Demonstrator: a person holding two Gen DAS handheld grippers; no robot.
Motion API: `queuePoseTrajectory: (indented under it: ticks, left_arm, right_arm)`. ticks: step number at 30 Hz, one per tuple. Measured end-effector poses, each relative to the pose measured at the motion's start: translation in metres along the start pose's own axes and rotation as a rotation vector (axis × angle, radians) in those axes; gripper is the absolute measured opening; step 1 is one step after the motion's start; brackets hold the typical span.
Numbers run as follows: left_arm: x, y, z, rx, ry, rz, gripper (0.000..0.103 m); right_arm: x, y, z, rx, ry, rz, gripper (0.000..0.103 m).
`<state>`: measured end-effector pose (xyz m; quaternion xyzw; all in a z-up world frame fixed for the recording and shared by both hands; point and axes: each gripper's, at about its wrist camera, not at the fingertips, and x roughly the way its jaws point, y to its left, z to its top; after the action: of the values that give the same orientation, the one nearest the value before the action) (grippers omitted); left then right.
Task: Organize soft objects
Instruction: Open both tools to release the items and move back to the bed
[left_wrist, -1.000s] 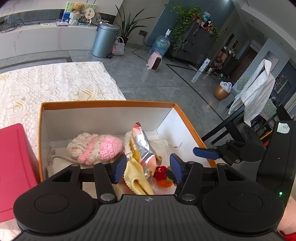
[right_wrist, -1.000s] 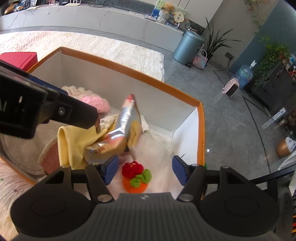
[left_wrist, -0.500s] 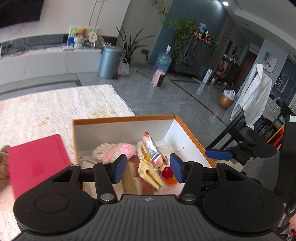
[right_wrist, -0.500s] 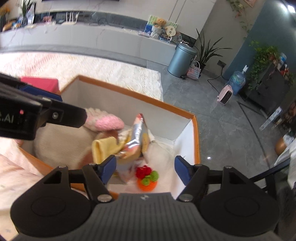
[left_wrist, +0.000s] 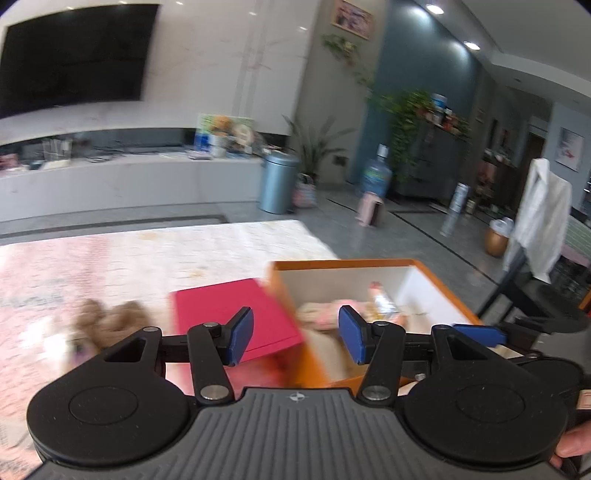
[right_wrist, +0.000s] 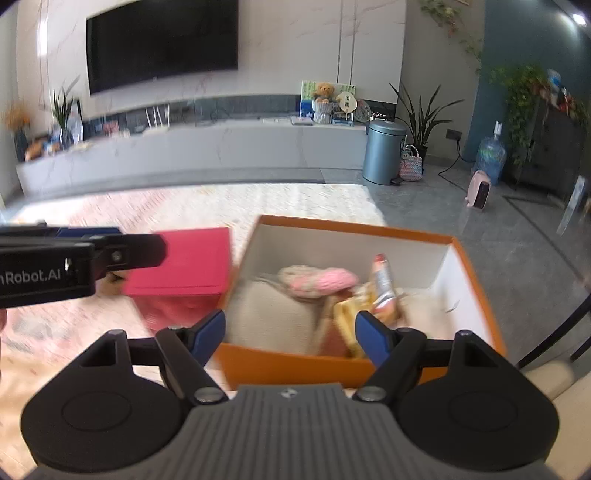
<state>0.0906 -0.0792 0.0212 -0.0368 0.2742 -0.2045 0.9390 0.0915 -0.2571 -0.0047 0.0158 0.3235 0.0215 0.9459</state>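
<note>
An orange box (right_wrist: 351, 226) with white inner walls stands on the lace-covered table. In it lie a pink-and-white crochet piece (right_wrist: 317, 280), a silver snack packet (right_wrist: 384, 280), a yellow cloth (right_wrist: 345, 314) and a beige cloth (right_wrist: 269, 314). My right gripper (right_wrist: 291, 334) hovers over the box's near wall. Its jaws are opening with nothing between them. My left gripper (left_wrist: 295, 334) is open and empty above the gap between the orange box (left_wrist: 343, 263) and a red box (left_wrist: 229, 314). A blurred brown plush toy (left_wrist: 107, 321) lies left of the red box.
The red box (right_wrist: 181, 258) sits just left of the orange one, with the left gripper's arm (right_wrist: 74, 254) over it. The tablecloth (left_wrist: 147, 251) stretches back and left. To the right, the table ends above grey floor, with a dark chair (left_wrist: 532, 291) and a white garment (left_wrist: 543, 225).
Both grippers have drawn back and up from inside the box. The left view has swung left, bringing the red box and the plush toy into sight. The right jaws have widened.
</note>
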Motion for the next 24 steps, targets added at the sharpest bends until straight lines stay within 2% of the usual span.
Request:
queuePoseTrajectory:
  ticks: [3, 6, 16, 24]
  left_arm:
    - [-0.016, 0.023, -0.009, -0.060, -0.005, 0.044, 0.062]
    - [-0.030, 0.046, -0.018, -0.104, -0.012, 0.079, 0.062]
    - [-0.056, 0.105, -0.044, -0.145, 0.016, 0.214, 0.062]
    - [-0.067, 0.141, -0.070, -0.188, 0.028, 0.272, 0.058]
  right_arm:
    - [-0.003, 0.021, -0.011, 0.043, -0.021, 0.022, 0.076]
    - [-0.002, 0.047, -0.020, 0.030, -0.033, 0.049, 0.076]
    - [0.011, 0.122, -0.040, -0.069, 0.001, 0.158, 0.076]
    - [0.029, 0.170, -0.045, -0.141, 0.031, 0.209, 0.076]
